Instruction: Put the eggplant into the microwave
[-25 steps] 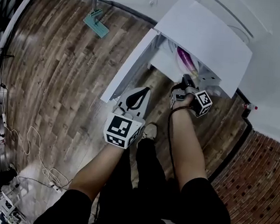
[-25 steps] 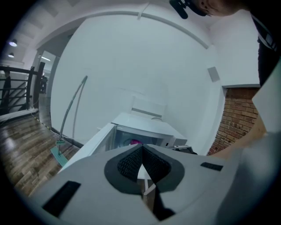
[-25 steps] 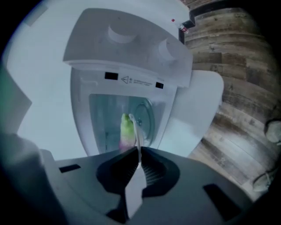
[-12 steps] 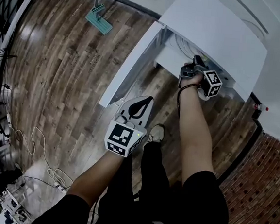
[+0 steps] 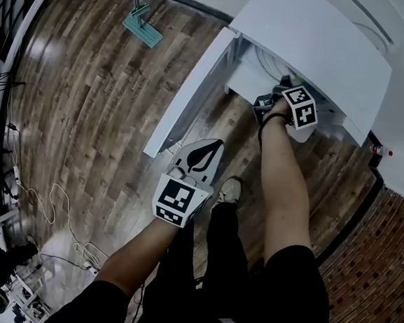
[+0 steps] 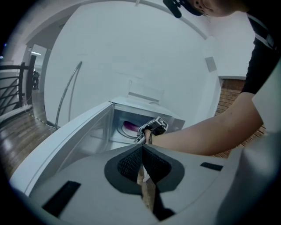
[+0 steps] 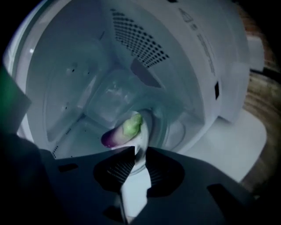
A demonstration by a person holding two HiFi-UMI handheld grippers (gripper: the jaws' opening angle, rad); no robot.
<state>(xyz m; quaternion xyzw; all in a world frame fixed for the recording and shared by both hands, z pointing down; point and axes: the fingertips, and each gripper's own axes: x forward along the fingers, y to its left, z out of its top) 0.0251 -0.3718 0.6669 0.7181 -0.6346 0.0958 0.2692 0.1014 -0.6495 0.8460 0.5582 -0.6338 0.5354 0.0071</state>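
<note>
Placement looks complete: purple, green-capped eggplant (image 7: 120, 132) lies on the glass turntable (image 7: 171, 132) inside the white microwave (image 5: 318, 41). My right gripper (image 7: 139, 151) reaches into that microwave; its jaws have just been opening, and the eggplant sits free just beyond them. Left gripper (image 6: 142, 148) hangs outside the microwave, clenched on nothing. I judge only withdrawal remains.

Right gripper (image 7: 134, 151) is inside the white microwave (image 7: 193, 39). Its jaws have just been opening and stand slightly apart, with nothing between the pads. The eggplant (image 7: 117, 134), purple with a green cap, lies on the glass turntable (image 7: 173, 131) just beyond the jaw tips. A perforated vent (image 7: 138, 41) is on the wall above the eggplant, and wooden floor (image 7: 264, 94) shows well to its right.
</note>
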